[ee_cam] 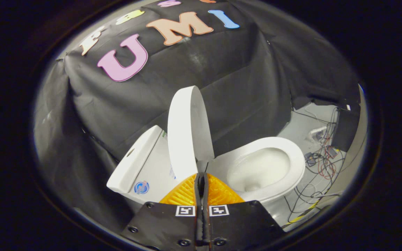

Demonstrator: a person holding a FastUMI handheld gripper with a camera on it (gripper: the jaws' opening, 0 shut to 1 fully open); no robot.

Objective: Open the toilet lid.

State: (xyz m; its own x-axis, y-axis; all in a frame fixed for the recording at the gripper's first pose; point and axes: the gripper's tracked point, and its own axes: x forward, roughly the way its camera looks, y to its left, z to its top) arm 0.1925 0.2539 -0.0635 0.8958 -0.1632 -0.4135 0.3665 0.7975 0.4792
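I see the white ceramic toilet (pixel 274 164) standing against the draped black cloth wall (pixel 117 115), and I place everything else from it. Its smooth white oval lid (pixel 187 132) stands raised, tilted up on edge between the bowl and the white rectangular tank (pixel 136 162), so the open bowl and its rim lie bare on the far side of the lid from the tank. My gripper (pixel 201 177) sits just in front of the toilet, its two fingers pressed together with no visible gap and nothing held between them; their tips point at the lower edge of the lid, very close to it, though I cannot tell whether they touch. A tangle of loose cables (pixel 321 167) lies on the grey floor beyond the bowl, on the side away from the tank.
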